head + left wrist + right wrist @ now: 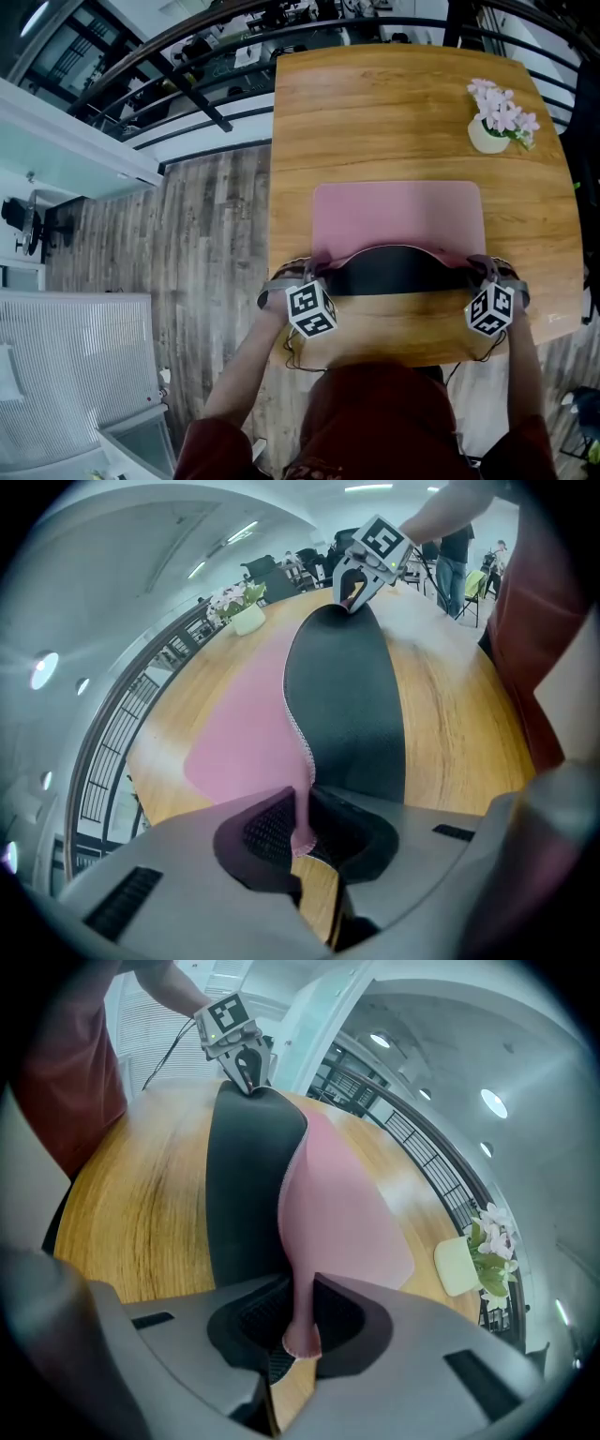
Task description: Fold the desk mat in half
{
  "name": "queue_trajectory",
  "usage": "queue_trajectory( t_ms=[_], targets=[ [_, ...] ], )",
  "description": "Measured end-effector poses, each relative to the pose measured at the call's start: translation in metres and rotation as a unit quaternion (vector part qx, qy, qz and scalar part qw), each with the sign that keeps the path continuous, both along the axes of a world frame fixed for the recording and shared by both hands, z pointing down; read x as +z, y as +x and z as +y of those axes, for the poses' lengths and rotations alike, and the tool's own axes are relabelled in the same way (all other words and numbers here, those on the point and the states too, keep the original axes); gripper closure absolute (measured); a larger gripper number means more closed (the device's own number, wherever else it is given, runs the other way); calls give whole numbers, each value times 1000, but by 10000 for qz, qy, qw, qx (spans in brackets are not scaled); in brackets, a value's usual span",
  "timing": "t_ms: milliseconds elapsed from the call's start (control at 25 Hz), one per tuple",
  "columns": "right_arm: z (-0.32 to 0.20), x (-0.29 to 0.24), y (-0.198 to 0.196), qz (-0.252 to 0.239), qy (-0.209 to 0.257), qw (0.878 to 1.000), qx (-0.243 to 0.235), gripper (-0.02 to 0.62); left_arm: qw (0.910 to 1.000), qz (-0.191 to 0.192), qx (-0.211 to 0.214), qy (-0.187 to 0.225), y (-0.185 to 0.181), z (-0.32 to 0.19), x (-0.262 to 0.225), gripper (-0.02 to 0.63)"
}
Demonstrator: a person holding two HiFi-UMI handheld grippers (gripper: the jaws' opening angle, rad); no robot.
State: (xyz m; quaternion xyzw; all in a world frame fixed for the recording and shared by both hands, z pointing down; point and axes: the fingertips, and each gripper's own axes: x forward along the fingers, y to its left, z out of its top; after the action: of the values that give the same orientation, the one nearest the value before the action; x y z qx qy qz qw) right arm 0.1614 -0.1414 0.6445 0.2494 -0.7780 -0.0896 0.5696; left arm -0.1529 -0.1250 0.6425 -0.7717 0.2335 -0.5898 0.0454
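A pink desk mat (398, 216) with a black underside (398, 272) lies on the wooden table (375, 112). Its near edge is lifted and curls away from me, showing the black side. My left gripper (309, 278) is shut on the mat's near left corner (302, 829). My right gripper (486, 278) is shut on the near right corner (298, 1330). In the left gripper view the right gripper (354, 597) shows at the far end of the raised edge; in the right gripper view the left gripper (246, 1074) does the same. The far half of the mat stays flat.
A white pot of pink flowers (502, 120) stands at the table's far right corner, beyond the mat. Wood floor (206, 244) and a railing (187, 75) lie to the left. A white chair back (75, 375) is at lower left.
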Motion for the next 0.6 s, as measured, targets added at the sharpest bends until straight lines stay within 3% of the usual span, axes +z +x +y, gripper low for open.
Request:
queue_trajectory(
  t_ms=[440, 600],
  targets=[
    [-20, -1, 6, -85, 141, 9998, 131, 508, 9996, -164, -91, 221, 1, -31, 2, 538],
    [-24, -4, 6, -164, 200, 9995, 162, 477, 9994, -201, -82, 288, -1, -36, -1, 505]
  ],
)
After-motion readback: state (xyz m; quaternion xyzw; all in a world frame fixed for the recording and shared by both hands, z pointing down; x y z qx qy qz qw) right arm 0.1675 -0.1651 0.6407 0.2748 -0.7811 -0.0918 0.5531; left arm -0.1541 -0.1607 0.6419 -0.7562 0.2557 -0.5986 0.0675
